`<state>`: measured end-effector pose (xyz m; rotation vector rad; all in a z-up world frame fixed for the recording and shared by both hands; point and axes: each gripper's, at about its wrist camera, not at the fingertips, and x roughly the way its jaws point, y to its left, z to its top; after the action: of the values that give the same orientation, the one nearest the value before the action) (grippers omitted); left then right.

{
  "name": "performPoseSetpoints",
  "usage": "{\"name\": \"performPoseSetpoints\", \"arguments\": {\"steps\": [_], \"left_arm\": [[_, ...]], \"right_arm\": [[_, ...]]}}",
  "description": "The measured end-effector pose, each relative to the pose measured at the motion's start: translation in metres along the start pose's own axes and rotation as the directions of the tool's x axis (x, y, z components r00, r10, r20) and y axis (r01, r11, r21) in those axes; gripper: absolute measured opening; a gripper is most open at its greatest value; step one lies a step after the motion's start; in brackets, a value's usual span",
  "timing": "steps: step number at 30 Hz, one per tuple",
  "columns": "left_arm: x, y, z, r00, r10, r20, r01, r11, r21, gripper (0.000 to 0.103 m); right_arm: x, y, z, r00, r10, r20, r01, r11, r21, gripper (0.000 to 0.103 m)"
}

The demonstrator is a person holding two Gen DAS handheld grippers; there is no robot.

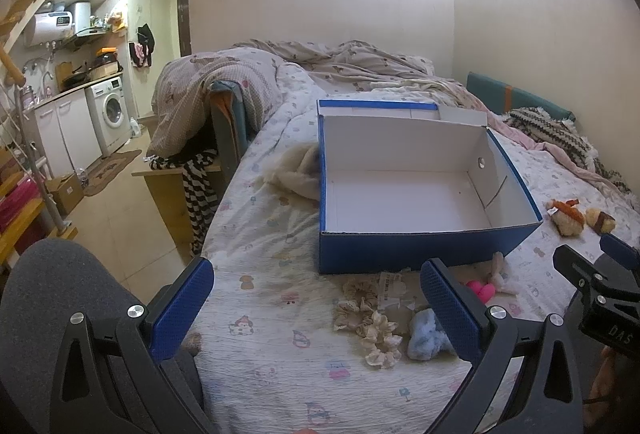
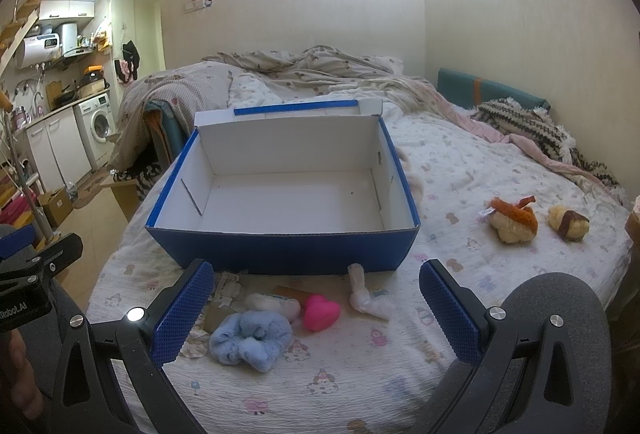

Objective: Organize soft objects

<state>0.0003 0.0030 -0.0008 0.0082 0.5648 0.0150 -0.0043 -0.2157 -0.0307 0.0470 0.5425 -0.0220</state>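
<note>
Where scrunchies [image 1: 370,318] lie, box [image 2: 280,254] adjoins.

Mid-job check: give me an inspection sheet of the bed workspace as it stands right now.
Surface: bed with a printed sheet, rumpled quilt at the far end.
Job's things: blue box open and empty; blue scrunchie, pink heart, white plush piece and cream scrunchies lie in front of it; two plush toys to its right.
Clutter: torn paper tags by the box; cream fleece against its left side.
Grippers: left gripper open, holding nothing; right gripper open above the blue scrunchie, holding nothing.
Cables: nothing seen.
Surroundings: washing machine and kitchen counter far left; striped cloth hanging beside the bed.
</note>
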Motion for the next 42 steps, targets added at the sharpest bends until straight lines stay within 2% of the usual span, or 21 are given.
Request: {"name": "performPoseSetpoints", "arguments": {"steps": [10, 14, 21, 24, 27, 29, 33, 36, 40, 42], "left_arm": [[0.0, -0.001, -0.002, 1.0, -0.007, -0.008, 0.007, 1.0, 0.007, 0.103], [0.003, -0.002, -0.003, 0.999, 0.034, -0.01, -0.034, 0.999, 0.012, 0.103], [0.004, 0.003, -0.001, 0.999, 0.021, -0.024, -0.021, 1.0, -0.005, 0.103], [0.01, 0.007, 0.002, 0.999, 0.007, -0.048, -0.008, 1.0, -0.011, 0.103], [0.027, 0.013, 0.008, 0.992, -0.005, -0.126, 0.0, 0.999, -0.042, 0.103], [0.035, 0.016, 0.012, 0.988, 0.002, -0.152, -0.011, 0.998, -0.056, 0.103], [0.041, 0.015, 0.022, 0.989, -0.01, -0.148, 0.001, 0.998, -0.062, 0.103], [0.064, 0.018, 0.024, 0.97, -0.07, -0.233, 0.048, 0.994, -0.099, 0.103], [0.102, 0.021, 0.014, 0.919, -0.073, -0.387, 0.025, 0.992, -0.128, 0.103], [0.113, 0.024, 0.007, 0.897, -0.047, -0.439, -0.018, 0.99, -0.141, 0.103]], "right_arm": [[0.0, 0.002, 0.002, 1.0, 0.002, -0.006, -0.002, 1.0, 0.004, 0.103], [0.002, 0.0, 0.001, 1.0, 0.001, -0.01, -0.001, 1.0, 0.009, 0.103], [0.006, -0.004, 0.005, 0.999, 0.024, -0.027, -0.023, 0.999, 0.041, 0.103], [0.014, -0.016, 0.013, 0.997, 0.021, -0.072, -0.017, 0.998, 0.063, 0.103], [0.023, -0.027, 0.019, 0.994, 0.027, -0.11, -0.018, 0.997, 0.079, 0.103], [0.031, -0.035, 0.02, 0.99, 0.033, -0.137, -0.019, 0.995, 0.098, 0.103], [0.05, -0.046, 0.023, 0.977, 0.015, -0.215, 0.009, 0.994, 0.109, 0.103], [0.059, -0.054, 0.023, 0.964, -0.014, -0.264, 0.046, 0.992, 0.115, 0.103], [0.07, -0.06, 0.024, 0.944, -0.019, -0.328, 0.055, 0.993, 0.1, 0.103], [0.077, -0.063, 0.022, 0.933, -0.006, -0.36, 0.047, 0.993, 0.104, 0.103]]}}
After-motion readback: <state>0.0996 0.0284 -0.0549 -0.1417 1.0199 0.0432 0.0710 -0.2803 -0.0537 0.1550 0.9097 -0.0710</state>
